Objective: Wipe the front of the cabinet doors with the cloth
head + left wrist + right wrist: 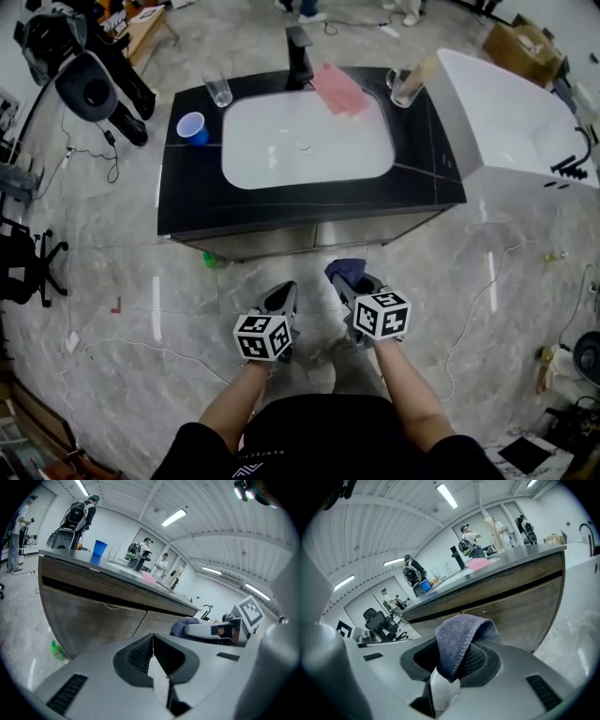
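A dark vanity with a white basin stands ahead; its brown cabinet doors [309, 236] [108, 620] [520, 611] face me below the black counter [187, 202]. My right gripper [345, 279] [457, 660] is shut on a blue-grey cloth [459, 637] [347, 270] [183, 624], held a short way in front of the doors, apart from them. My left gripper [279, 298] [152, 651] hangs beside it, shut with nothing between its jaws, also short of the doors.
On the counter stand a blue cup [192, 127], a clear glass [218, 91], a black tap [299, 54] and a pink cloth [339, 90]. A green bottle [211, 259] lies on the floor by the cabinet's left corner. A white bathtub [525, 131] stands to the right. Cables cross the floor.
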The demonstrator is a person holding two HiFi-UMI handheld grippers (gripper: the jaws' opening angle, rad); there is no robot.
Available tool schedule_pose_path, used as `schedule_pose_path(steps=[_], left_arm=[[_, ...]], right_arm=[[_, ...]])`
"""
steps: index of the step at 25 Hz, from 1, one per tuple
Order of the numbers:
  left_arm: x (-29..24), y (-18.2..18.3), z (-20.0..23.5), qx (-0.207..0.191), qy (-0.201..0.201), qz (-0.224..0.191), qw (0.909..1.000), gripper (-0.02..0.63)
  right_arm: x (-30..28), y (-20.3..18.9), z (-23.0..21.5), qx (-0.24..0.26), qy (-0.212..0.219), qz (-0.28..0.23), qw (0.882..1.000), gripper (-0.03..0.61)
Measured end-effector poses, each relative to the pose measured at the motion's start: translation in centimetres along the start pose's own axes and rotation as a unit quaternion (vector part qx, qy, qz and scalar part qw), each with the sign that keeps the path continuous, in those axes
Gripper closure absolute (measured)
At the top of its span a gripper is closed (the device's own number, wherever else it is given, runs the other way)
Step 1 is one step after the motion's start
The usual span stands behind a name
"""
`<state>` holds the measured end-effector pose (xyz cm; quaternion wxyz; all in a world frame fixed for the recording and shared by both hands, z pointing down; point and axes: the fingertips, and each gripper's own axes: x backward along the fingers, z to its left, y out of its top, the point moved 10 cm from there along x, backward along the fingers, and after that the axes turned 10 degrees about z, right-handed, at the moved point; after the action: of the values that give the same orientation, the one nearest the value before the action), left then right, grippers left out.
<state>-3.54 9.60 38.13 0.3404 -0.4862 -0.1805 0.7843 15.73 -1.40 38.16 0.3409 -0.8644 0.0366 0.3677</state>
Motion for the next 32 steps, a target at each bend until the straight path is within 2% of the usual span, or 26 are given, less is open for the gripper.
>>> schedule_pose_path(steps=[4, 12, 23, 32], left_arm=[[0.8, 0.9, -1.1, -0.005, -0.017, -0.001, 0.9998, 0.606], [1.9, 2.2, -2.8, -0.02, -0.044, -0.02, 0.9986, 0.606], [6.2, 2.7, -0.9, -0.031, -0.028, -0.056, 0.9976, 0.606], [8.7, 1.7, -0.5, -0.044, -0.028, -0.053, 0.9972, 0.606]], right_arm=[[1.0, 0.9, 1.9, 0.014, 0.012, -0.004, 1.0, 0.465], [2.5, 1.2, 4.1, 0.009, 0.018, -0.027, 0.999, 0.465], [3.4, 0.9, 8.2, 0.034, 0.024, -0.051, 0.998, 0.465], [3.9, -0.4, 11.0, 0.053, 0.019, -0.061, 0.997, 0.465]])
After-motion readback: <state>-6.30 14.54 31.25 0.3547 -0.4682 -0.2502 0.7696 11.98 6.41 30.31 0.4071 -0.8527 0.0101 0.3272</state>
